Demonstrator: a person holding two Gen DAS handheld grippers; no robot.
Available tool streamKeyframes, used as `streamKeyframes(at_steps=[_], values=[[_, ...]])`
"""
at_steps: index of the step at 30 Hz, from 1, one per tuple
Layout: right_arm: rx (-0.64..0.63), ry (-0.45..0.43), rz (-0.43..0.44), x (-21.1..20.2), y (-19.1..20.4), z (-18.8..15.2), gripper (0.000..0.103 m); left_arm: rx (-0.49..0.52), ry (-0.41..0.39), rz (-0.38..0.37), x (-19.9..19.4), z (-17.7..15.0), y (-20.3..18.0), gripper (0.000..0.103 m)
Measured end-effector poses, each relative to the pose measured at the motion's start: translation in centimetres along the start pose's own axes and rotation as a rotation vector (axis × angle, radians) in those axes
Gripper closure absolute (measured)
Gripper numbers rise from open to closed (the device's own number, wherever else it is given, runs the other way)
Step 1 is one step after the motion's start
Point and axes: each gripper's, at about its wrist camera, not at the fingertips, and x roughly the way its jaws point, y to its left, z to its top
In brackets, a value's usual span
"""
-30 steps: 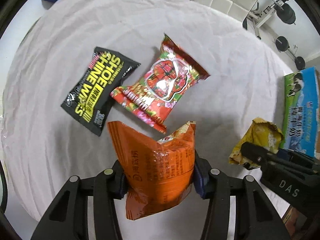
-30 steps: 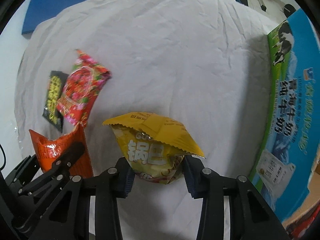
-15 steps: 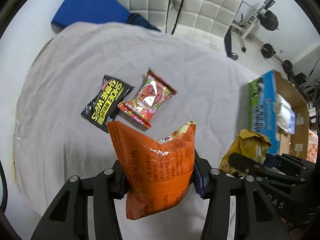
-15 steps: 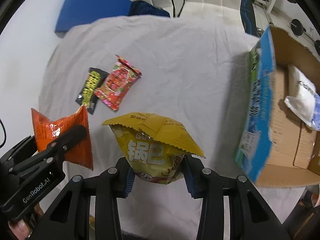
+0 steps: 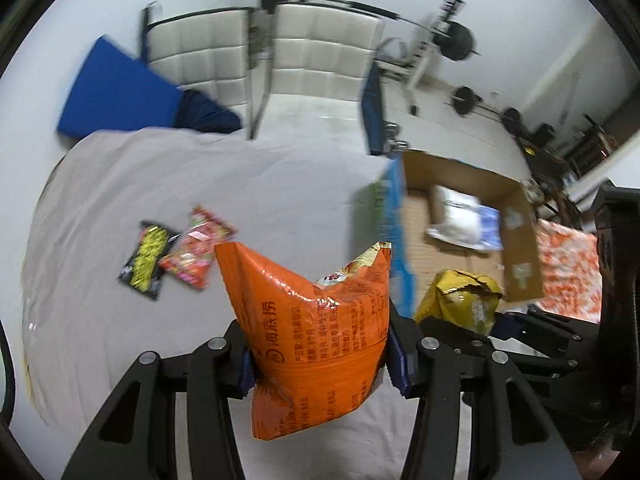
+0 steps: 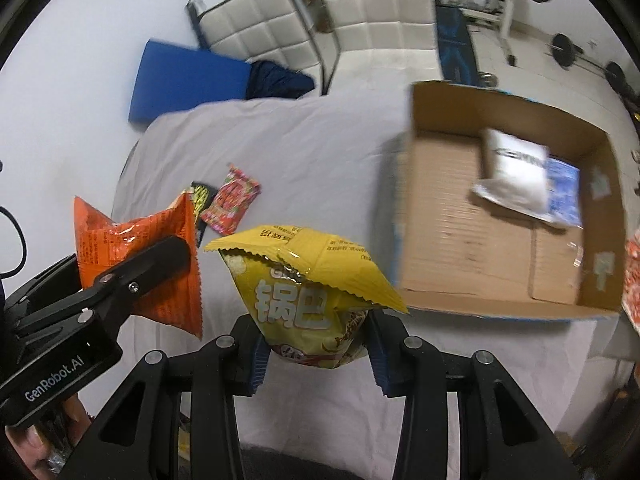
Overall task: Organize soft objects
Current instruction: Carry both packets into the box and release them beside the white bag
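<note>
Orange bag (image 5: 316, 344) pinched in left claw (image 5: 320, 356), held up off the tabletop (image 5: 240, 184), top seal crumpled. Yellow bag (image 6: 308, 292) clamped in right claw (image 6: 316, 360), also raised, just left of the box (image 6: 500, 264). Both claws closed on their bags, side by side, orange one on the left. 2 more packets lying on the sheet-covered tabletop, touching: red packet (image 6: 232, 204), black packet (image 5: 148, 260) partly under it. Open cardboard box on the right, white pack (image 6: 512, 168) and blue pack (image 6: 564, 192) inside. 2 white chairs (image 6: 360, 12), blue mat (image 6: 188, 76) and weights (image 5: 456, 40) behind.
</note>
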Motion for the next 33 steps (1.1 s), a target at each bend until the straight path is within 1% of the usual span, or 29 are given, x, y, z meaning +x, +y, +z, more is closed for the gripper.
streamKeyframes(at_steps=[2,5,6,8,10,12,14,19,23,26,29,33], values=[[0.03,-0.017,-0.007,-1.4,-1.9,-0.4,0.059,0.041,0.0,-0.029,-0.1,0.4,-2.5,0.055],[0.083,-0.041,-0.033,-3.7,-5.9,-0.9,0.059,0.086,0.006,-0.069,0.2,1.2,-6.0,0.055],[0.097,-0.045,-0.039,-3.8,-6.6,-0.7,0.059,0.094,0.011,-0.083,0.4,1.5,-6.9,0.055],[0.141,-0.05,-0.05,-4.7,-9.6,-0.9,0.059,0.116,0.025,-0.109,1.0,2.2,-9.0,0.055],[0.175,-0.054,-0.067,-5.3,-12.4,-0.8,0.059,0.134,0.047,-0.133,2.1,2.9,-11.1,0.055],[0.203,-0.05,-0.093,-5.6,-15.2,-0.5,0.059,0.152,0.087,-0.16,3.5,3.8,-13.3,0.055],[0.224,-0.046,-0.103,-5.3,-17.2,-0.1,0.059,0.168,0.116,-0.168,4.8,4.5,-15.1,0.055],[0.265,-0.009,-0.137,-3.9,-22.7,1.4,0.059,0.197,0.159,-0.139,8.6,6.4,-18.6,0.055],[0.282,0.044,-0.144,-1.3,-26.2,2.6,0.059,0.169,0.197,-0.121,11.6,8.3,-19.2,0.055],[0.287,0.104,-0.152,1.5,-28.4,3.6,0.059,0.146,0.236,-0.1,14.6,9.8,-19.4,0.055],[0.283,0.159,-0.169,4.4,-29.8,4.3,0.059,0.132,0.268,-0.062,17.8,11.2,-19.5,0.055],[0.265,0.234,-0.2,8.1,-31.2,5.0,0.059,0.129,0.312,-0.007,21.7,12.3,-19.6,0.054]])
